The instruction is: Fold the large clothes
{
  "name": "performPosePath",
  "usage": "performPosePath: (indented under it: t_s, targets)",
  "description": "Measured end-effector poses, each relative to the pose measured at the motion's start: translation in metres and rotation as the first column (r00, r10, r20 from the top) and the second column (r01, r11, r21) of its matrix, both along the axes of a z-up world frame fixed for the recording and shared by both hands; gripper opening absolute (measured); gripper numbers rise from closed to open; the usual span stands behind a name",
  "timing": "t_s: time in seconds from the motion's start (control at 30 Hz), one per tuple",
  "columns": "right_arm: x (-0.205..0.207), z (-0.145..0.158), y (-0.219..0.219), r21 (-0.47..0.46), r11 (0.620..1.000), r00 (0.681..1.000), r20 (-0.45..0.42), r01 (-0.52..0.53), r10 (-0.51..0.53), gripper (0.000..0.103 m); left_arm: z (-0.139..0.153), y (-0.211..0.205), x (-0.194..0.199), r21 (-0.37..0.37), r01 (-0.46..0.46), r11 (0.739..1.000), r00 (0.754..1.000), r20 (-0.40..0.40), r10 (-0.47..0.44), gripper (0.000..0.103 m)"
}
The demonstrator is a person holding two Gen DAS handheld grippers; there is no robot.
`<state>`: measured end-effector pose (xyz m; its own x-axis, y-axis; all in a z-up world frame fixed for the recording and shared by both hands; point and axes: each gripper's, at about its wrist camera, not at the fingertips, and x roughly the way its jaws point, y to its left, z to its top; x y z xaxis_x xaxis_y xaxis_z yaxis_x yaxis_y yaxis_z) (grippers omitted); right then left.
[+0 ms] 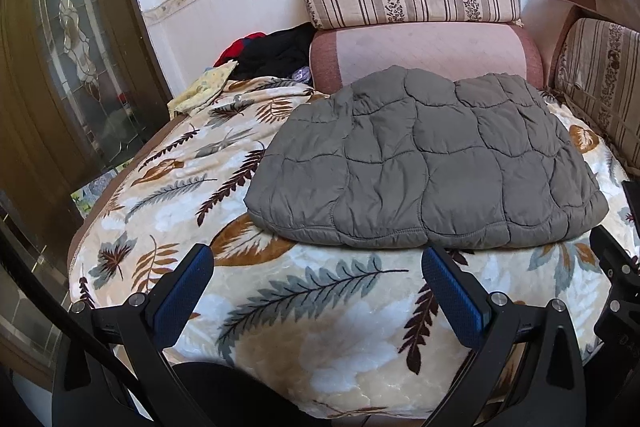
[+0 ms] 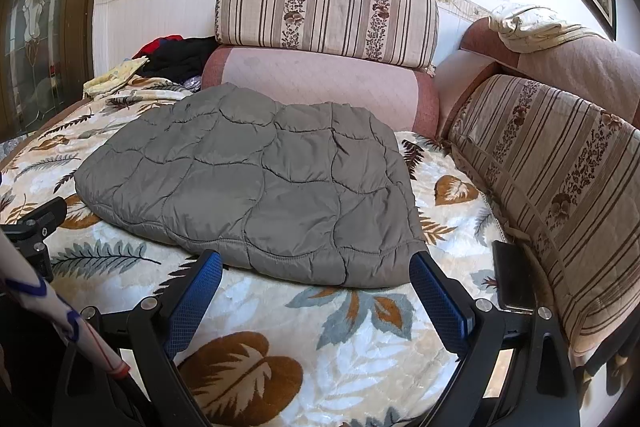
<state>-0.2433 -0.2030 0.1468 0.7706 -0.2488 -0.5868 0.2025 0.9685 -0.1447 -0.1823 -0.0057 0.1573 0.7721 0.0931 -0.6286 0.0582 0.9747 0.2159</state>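
Left wrist view looks across a cream plush blanket printed with brown and grey-blue leaves (image 1: pixel 320 307), which covers the seat of a corner sofa, and on it lies a grey quilted puffer garment (image 1: pixel 424 163), folded into a broad padded slab with its stitched hem nearest the camera. The left gripper (image 1: pixel 318 267) hangs just short of that hem, its two blue-padded fingers (image 1: pixel 184 291) spread wide apart and holding nothing, the garment untouched. At the right edge of the same view, part of the black frame of the right gripper (image 1: pixel 616 267) shows beside the garment's near corner. From the right wrist view, the right gripper (image 2: pixel 316 271) also has its jaws wide open and empty, its fingers (image 2: pixel 440 299) just in front of the hem of the garment (image 2: pixel 248 179), the right-hand one by the near right corner. Behind the garment stands a pink sofa back (image 2: pixel 320 83) topped by a beige striped cushion with floral bands (image 2: pixel 324 11); a second striped cushion (image 2: pixel 560 187) leans along the right side. Dark and red clothing is heaped (image 2: pixel 176 55) in the far left corner, next to a pale yellow cloth (image 2: pixel 108 79). A flat dark phone-like slab (image 2: pixel 512 275) lies on the blanket against the right cushion.
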Motion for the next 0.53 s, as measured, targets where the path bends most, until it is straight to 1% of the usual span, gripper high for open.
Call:
performPosePath:
  t_s: [0.37, 0.47, 0.53]
  targets:
    - [0.0007, -0.0033, 0.0004, -0.001, 1.000, 1.000, -0.009, -0.001, 0.001, 0.097, -0.0001, 0.0008, 0.0005, 0.000, 0.001, 1.000, 1.000, 0.000, -0.001, 0.103]
    - [0.0013, -0.0037, 0.0007, 0.000, 1.000, 1.000, -0.010, -0.002, 0.002, 0.097, -0.0002, 0.0030, -0.0017, -0.042, 0.031, 0.999, 0.999, -0.015, -0.032, 0.103]
    - [0.0016, -0.0035, 0.0012, -0.001, 1.000, 1.000, -0.008, -0.004, 0.004, 0.097, 0.0002, 0.0018, -0.0033, -0.034, 0.030, 0.999, 1.000, -0.002, -0.030, 0.103]
